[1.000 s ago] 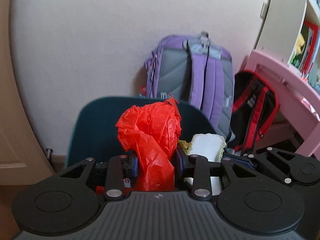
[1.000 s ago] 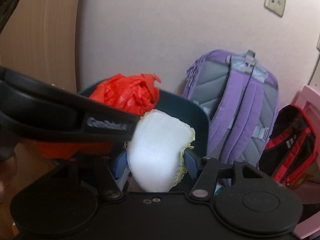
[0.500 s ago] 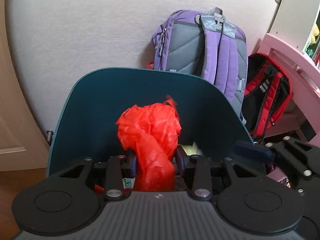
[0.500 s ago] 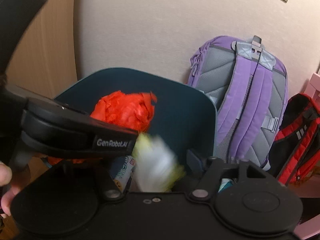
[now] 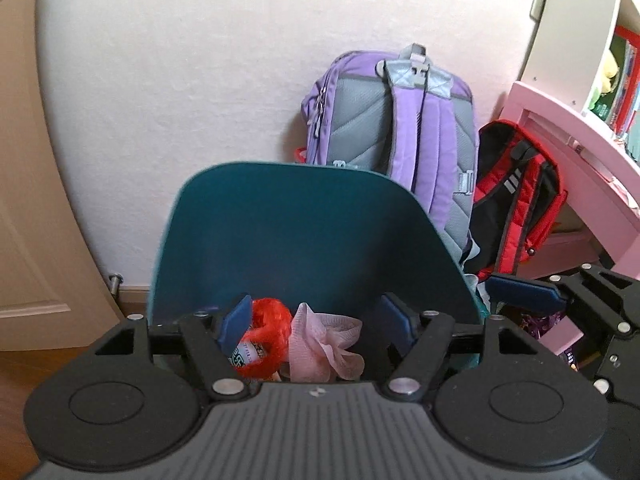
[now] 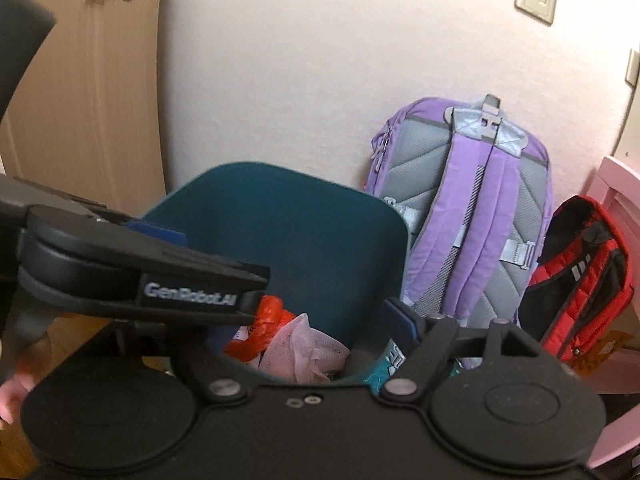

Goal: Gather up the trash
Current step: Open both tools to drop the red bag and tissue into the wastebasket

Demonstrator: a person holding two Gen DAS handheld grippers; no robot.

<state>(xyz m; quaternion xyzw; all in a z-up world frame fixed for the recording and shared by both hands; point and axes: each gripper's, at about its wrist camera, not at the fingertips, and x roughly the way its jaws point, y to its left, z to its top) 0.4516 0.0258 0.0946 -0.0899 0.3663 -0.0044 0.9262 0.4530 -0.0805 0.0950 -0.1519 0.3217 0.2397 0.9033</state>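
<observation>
Teal plastic: the bin stands against the pale wall, and only its far inner wall and part of the rim are seen; the near rim and the floor of the bin are hidden behind both gripper bodies.

Left gripper: jaws wide apart, having just been opening, with nothing clamped. Between the blue pads, lower down, the contents of the bin are seen. Red bag lies inside at the left, crumpled, partly hidden by the left pad. A printed wrapper is pressed against it; the print cannot be read. Pink tissue lies just beside the bag, to its right, touching it. What lies beneath is cut off by the gripper body.

Right gripper: jaws also apart, having just been opening, nothing held. Only its right pad is made out; the left one is covered by the left gripper's body, which crosses the right view from the left edge. In this view the red bag and the tissue are seen low in the bin. A teal printed packet shows beside the right pad; whether it is inside the bin cannot be told. No white piece can be picked out among the contents.

Purple backpack leans on the wall behind the bin, its lower part hidden by the rim. Red backpack is beside it, partly under the pink desk, which is cut off at the frame edge. A fingertip shows at the lower left edge of the right view.
</observation>
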